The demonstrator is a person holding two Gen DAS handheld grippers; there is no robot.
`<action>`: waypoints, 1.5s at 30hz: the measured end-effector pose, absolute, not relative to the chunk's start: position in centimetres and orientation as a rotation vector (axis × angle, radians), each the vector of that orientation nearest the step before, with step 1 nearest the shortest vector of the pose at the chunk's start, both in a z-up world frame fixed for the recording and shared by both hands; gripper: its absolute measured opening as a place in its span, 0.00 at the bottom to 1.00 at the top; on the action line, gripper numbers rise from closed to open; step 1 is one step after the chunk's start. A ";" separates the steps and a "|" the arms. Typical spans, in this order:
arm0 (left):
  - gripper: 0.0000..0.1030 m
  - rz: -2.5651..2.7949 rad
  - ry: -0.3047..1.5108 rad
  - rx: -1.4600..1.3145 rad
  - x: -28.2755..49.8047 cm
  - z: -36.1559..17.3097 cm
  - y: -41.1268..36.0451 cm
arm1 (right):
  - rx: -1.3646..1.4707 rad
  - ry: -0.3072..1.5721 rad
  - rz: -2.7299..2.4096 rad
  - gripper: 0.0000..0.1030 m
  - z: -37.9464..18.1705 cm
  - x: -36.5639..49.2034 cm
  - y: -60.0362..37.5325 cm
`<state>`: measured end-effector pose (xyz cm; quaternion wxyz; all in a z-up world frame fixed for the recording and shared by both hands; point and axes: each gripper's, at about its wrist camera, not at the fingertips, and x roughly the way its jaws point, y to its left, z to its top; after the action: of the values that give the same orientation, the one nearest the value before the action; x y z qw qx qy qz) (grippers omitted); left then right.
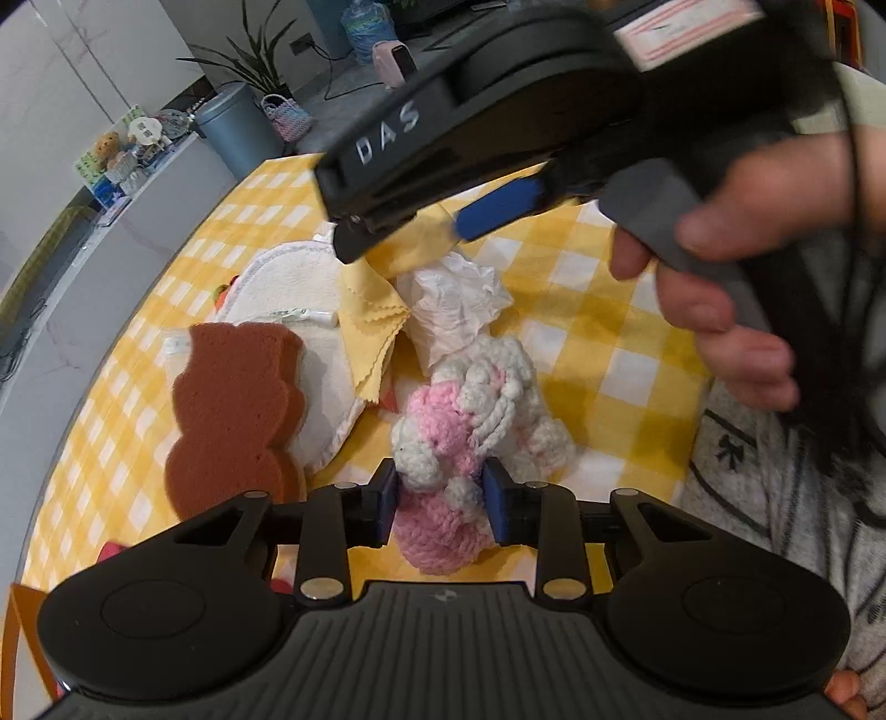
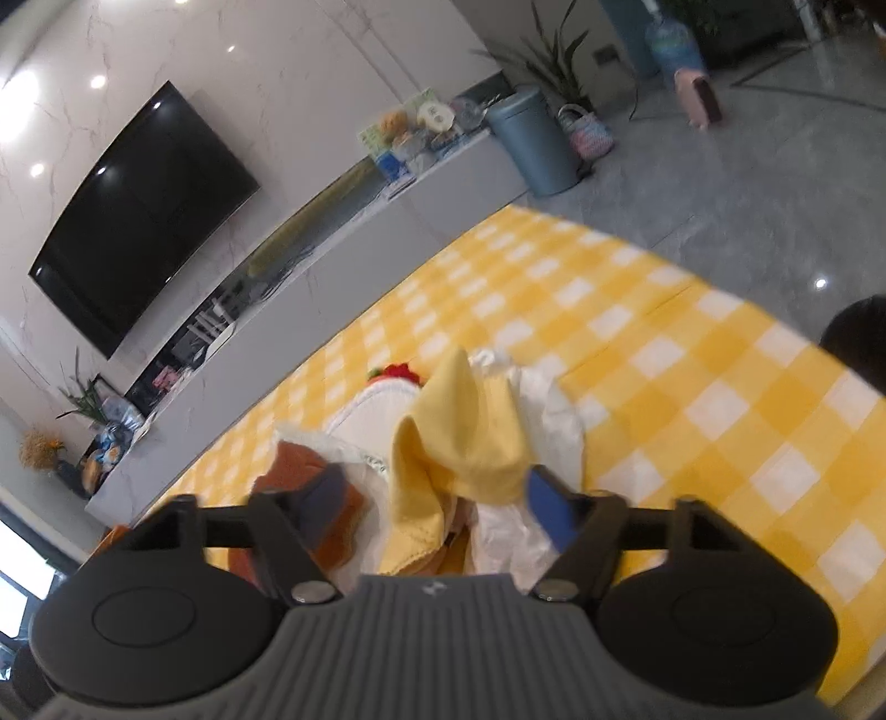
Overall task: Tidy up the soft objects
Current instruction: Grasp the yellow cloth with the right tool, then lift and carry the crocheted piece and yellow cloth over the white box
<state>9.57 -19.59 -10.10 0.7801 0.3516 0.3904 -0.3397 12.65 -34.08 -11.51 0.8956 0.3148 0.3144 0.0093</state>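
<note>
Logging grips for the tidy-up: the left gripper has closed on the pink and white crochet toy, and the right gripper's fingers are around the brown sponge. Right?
Not quite. The left gripper does hold the crochet toy, but the right gripper's fingers are around the yellow cloth, not the brown sponge, which lies untouched on the table. The right wrist view shows it.

— What sort of place is this?
— A home's living room: a wall-mounted television [image 2: 141, 213] above a long low cabinet [image 2: 332, 260], and a houseplant [image 2: 545, 52].
— Anything else?
— A bin [image 2: 531, 144], a woven basket [image 2: 590, 133], and a checked tablecloth [image 2: 692, 399].
</note>
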 end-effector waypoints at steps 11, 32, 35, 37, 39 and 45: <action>0.34 -0.614 0.869 0.677 8.9 -8.2 -18.4 | 0.644 0.598 0.008 0.28 -10.6 11.4 -35.1; 0.34 -0.488 0.921 0.595 10.7 -8.0 -18.5 | 0.395 0.705 -0.022 0.08 -10.1 12.8 -33.9; 0.34 -0.477 0.915 0.561 10.7 -7.3 -17.7 | 0.484 0.759 0.070 0.07 -9.4 10.7 -34.3; 0.34 -0.503 0.924 0.535 10.7 -6.7 -17.0 | 0.499 0.794 0.105 0.07 -9.4 9.6 -34.3; 0.34 -0.556 0.917 0.461 11.0 -5.8 -15.9 | 0.451 0.842 0.097 0.08 -9.9 9.4 -33.8; 0.34 -0.559 0.893 0.360 11.4 -4.5 -14.0 | 0.484 0.945 0.004 0.68 -12.2 11.3 -33.8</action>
<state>11.38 -14.03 -4.46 0.8490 0.1708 0.4237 -0.2655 11.34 -33.78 -12.18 0.8624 0.2307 0.4506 0.0020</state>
